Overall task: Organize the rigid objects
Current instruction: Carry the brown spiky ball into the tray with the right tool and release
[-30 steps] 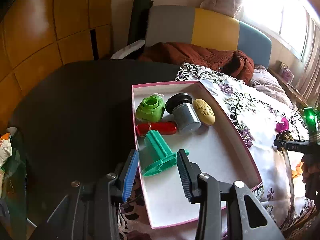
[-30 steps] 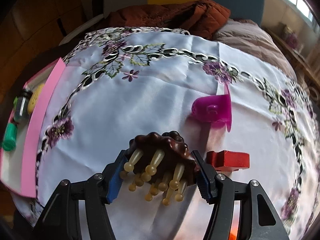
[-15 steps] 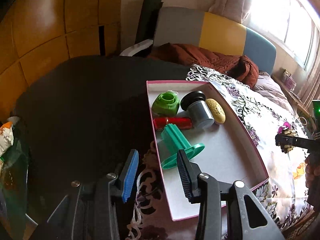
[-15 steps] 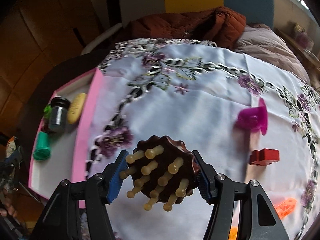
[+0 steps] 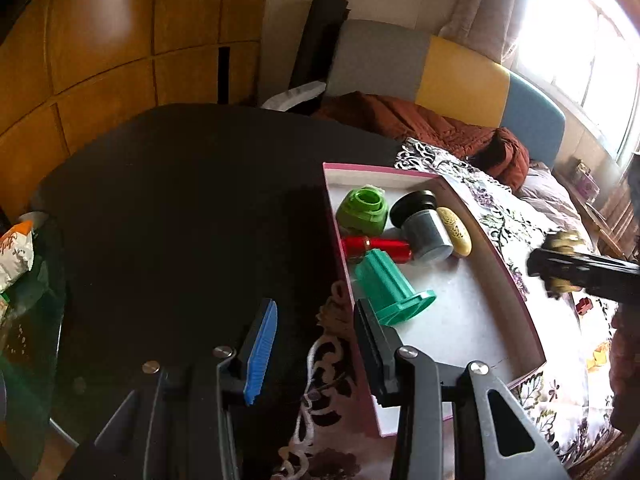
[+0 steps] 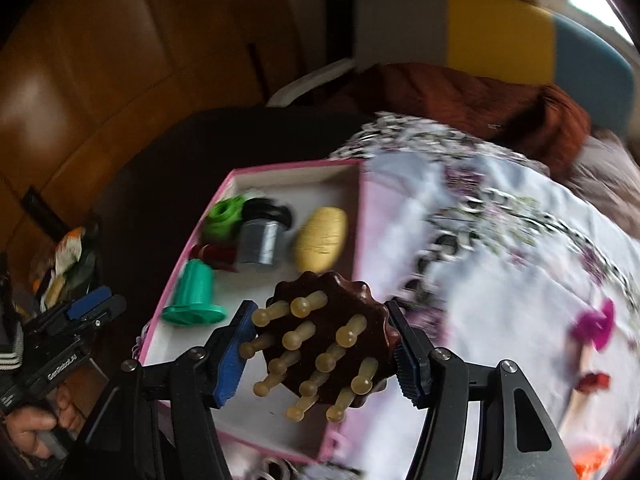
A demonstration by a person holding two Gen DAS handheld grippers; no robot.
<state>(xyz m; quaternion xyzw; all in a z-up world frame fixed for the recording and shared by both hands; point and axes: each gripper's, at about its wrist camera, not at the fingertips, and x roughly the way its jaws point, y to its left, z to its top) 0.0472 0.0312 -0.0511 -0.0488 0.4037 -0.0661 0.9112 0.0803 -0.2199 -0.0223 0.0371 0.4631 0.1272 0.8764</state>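
Note:
My right gripper [image 6: 324, 356] is shut on a dark brown massager with yellow pegs [image 6: 328, 340], held in the air over the near right edge of the pink-rimmed box [image 6: 362, 216]. In the left wrist view that gripper [image 5: 556, 264] hovers by the box's right wall [image 5: 516, 292]. The box holds a teal flanged spool [image 5: 390, 288], a red tube [image 5: 376, 246], a green cap [image 5: 364, 210], a grey jar with a black lid [image 5: 424, 226] and a yellow oval [image 5: 454, 232]. My left gripper [image 5: 316, 340] is open and empty, just left of the box's near corner.
The box sits on a floral cloth [image 6: 500, 248] beside a dark table [image 5: 192, 208]. A magenta piece [image 6: 596, 324], a red block [image 6: 594, 380] and orange bits [image 6: 588, 460] lie on the cloth at right. A snack bag [image 5: 16, 248] is at far left. A sofa with a brown jacket [image 5: 420, 120] is behind.
My right gripper has carried the massager left from the cloth to the box's edge. My left gripper has drawn back to the left, off the box.

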